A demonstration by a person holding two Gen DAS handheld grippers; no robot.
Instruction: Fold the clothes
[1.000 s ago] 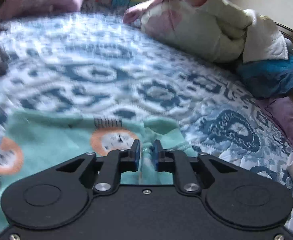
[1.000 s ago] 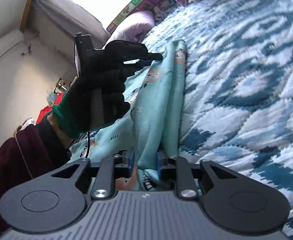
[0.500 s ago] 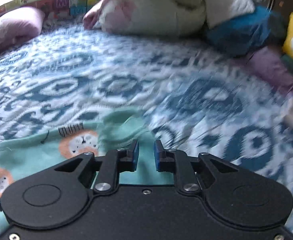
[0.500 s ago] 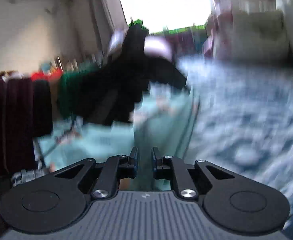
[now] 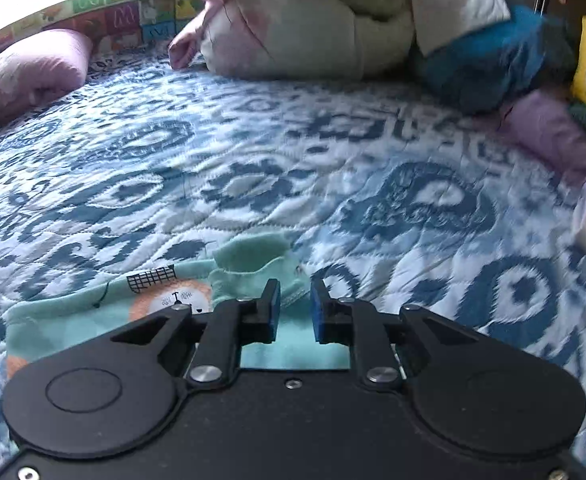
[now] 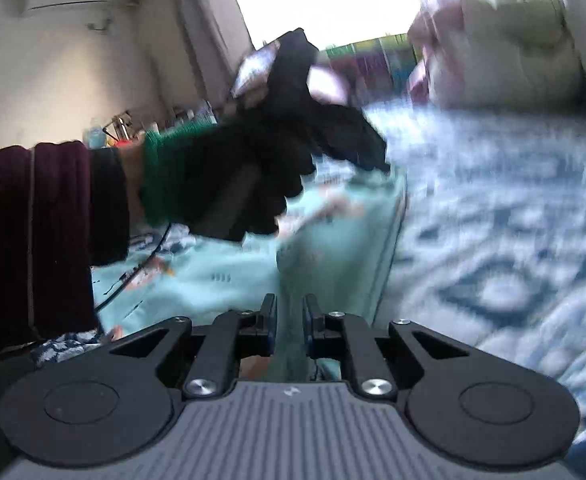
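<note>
Left gripper [image 5: 295,300] low centre of frame, jaws parted, garment corner under them but not pinched, so released, probably to set fold edge down. Right gripper [image 6: 289,316] clenched on ridge of mint garment [image 6: 333,264], likely keeping fold taut. Garment [image 5: 93,316] lies flat on blue patterned quilt [image 5: 293,160], lower left. Gloved left hand [image 6: 261,184] mid-frame, blurry. Pillows [image 5: 313,28] piled at top.

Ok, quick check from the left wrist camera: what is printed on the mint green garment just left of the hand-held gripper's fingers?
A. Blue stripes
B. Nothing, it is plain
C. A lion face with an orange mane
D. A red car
C: on the mint green garment, an orange-maned lion face shows just left of the left hand-held gripper.
</note>
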